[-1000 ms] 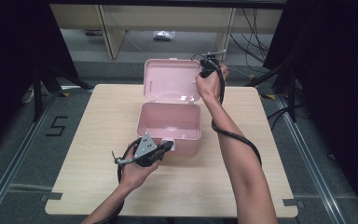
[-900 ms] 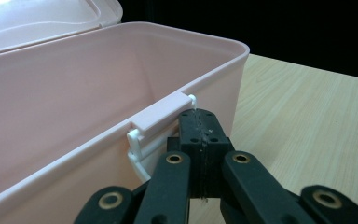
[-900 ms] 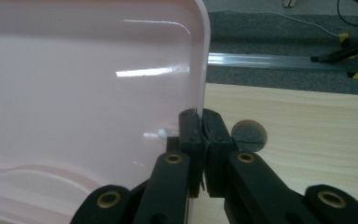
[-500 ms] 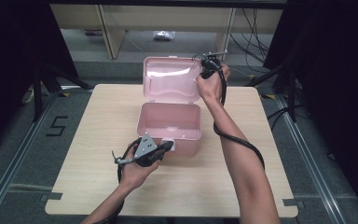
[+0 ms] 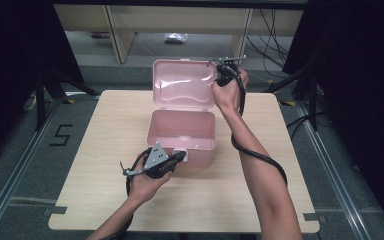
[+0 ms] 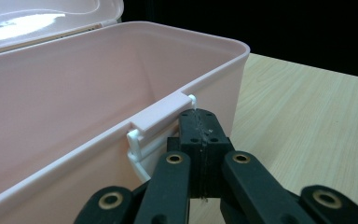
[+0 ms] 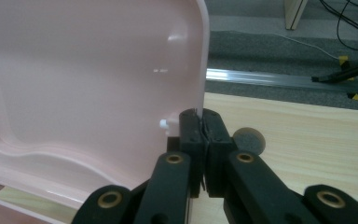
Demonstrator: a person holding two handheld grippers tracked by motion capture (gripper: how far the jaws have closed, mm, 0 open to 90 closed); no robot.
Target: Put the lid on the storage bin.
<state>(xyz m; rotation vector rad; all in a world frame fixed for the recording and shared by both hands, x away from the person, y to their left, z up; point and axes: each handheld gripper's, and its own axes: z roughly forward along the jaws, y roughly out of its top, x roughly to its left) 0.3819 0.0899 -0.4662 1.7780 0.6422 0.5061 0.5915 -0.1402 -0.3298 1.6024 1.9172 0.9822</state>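
High view: a pink box (image 5: 182, 132) stands at the centre of the frame on a light wooden table (image 5: 95, 150), its lid (image 5: 184, 85) swung up and back so that the inside of the lid faces the camera just above the open body. The left gripper (image 5: 180, 157) sits at the lower middle of the frame, in a hand that comes in from the bottom edge; its tip rests against the box's near wall, at the small white latch (image 5: 182, 151). The right gripper (image 5: 219, 79) is in the upper middle of the frame, at the right edge of the raised lid, with its black cable looping down along the forearm toward the lower right.

Left gripper view: the two black jaws meet in the lower middle of the frame, pressed flat together with nothing visible between them. Their joined tip lies just under the pale latch tab (image 6: 161, 116) on the box's front rim; whether it touches the tab I cannot tell. The pink box wall fills the left half of the frame, the open lid shows in the upper left corner, and the wooden tabletop runs across the right side.

Right gripper view: the jaws are drawn in on the thin right edge of the upright lid (image 7: 84, 79), which runs down between the pads at the centre of the frame. The lid's glossy inside covers the left half; table, floor and cables lie to the right.
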